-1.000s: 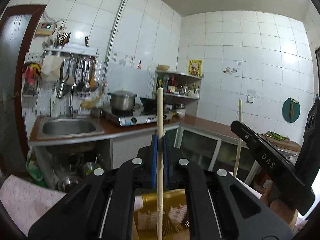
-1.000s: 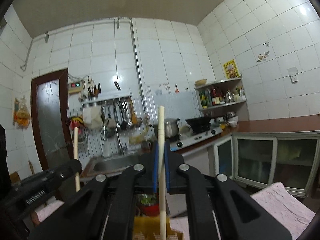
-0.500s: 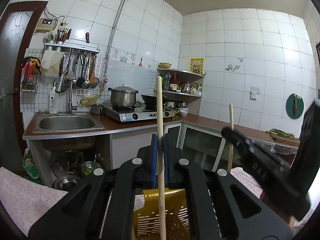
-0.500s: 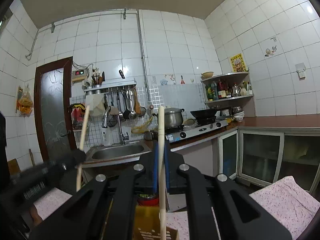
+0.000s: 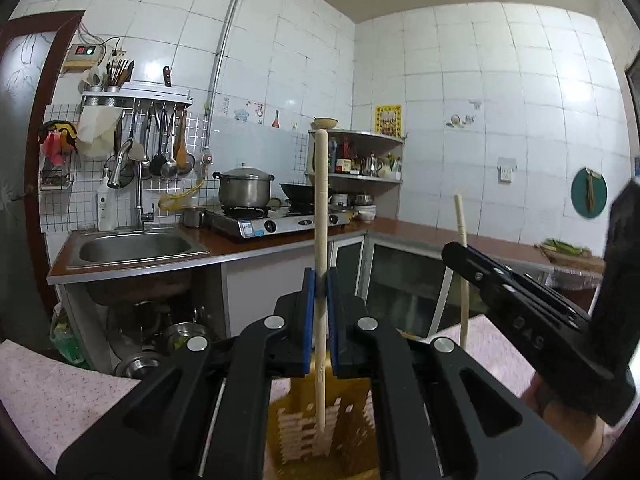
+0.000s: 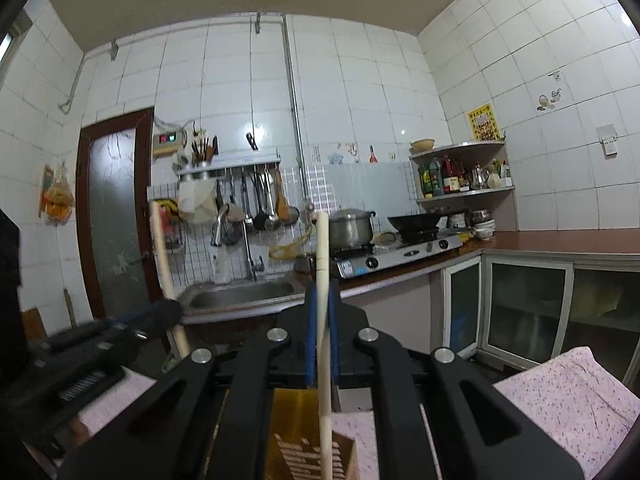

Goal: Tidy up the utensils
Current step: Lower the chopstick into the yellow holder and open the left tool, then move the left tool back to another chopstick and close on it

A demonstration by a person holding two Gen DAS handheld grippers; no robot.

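Two pale wooden chopsticks were held, one in each gripper, above a yellow slotted plastic utensil holder that stood on a pink speckled cloth covering the tabletop. The left gripper was closed almost fully, its blue pads pinching the left pale wooden chopstick partway along the shaft. The right gripper was likewise closed tight on the right pale wooden chopstick.

Each chopstick was gripped with its long axis upright, or nearly so, which appeared to be done so that it could be lowered straight into the holder's open top. In the left wrist view, the left chopstick's lower end was seen directly over the holder, against its slotted wall, with the upper end pointing at the ceiling; whether the tip had entered the opening could not be told. In the right wrist view, the right chopstick leaned very slightly, its lower end over the holder's near wall and its upper end raised well above the holder.

The grips were placed mid-shaft, judged to leave enough free length below the pads for insertion. The two grippers were kept side by side above the holder, apart from each other.
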